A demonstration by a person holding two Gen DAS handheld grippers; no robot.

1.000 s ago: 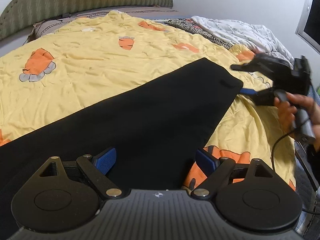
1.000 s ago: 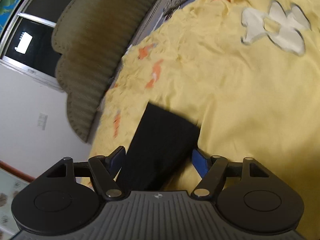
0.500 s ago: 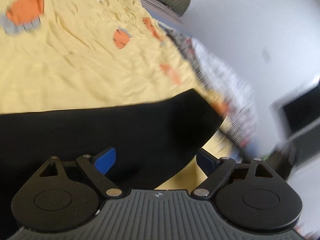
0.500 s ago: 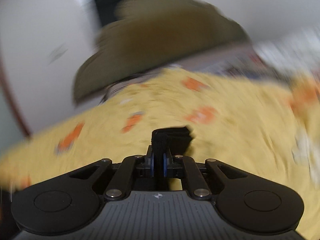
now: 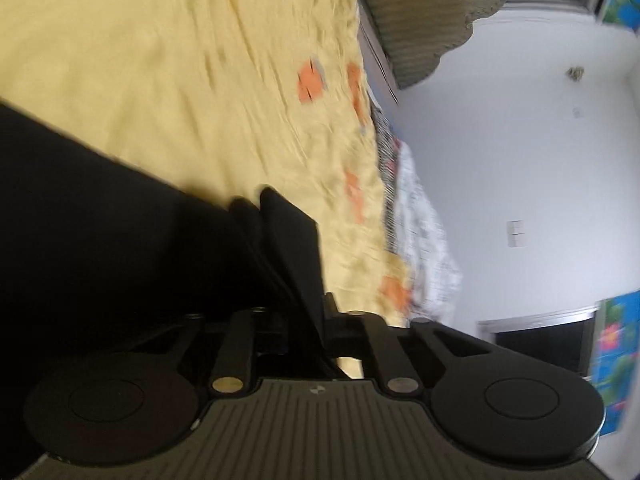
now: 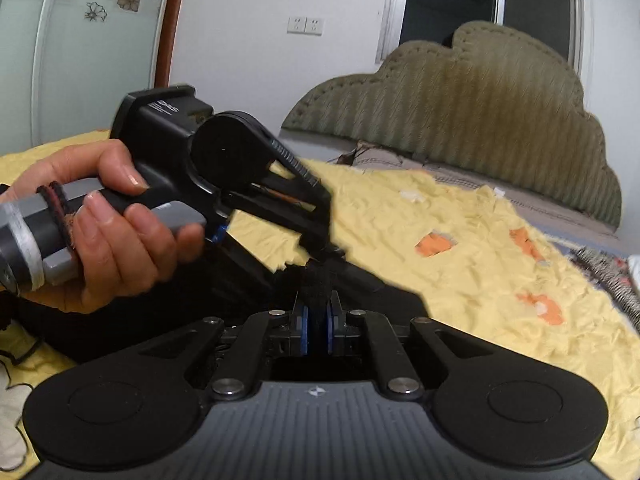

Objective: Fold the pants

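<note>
Left wrist view: left gripper clamped on black pants, fabric fold rising from jaws at lower centre; pants filled left of frame over yellow bedspread.

Right wrist view: right gripper pinched shut on pants edge, centre frame. Hand gripped other tool's handle, left.

Hardly anything here can be read. The black camera housing, just above the hand that grips the handle, carries a short line of white lettering, too small and slanted to spell out. I can read nothing else.
</note>
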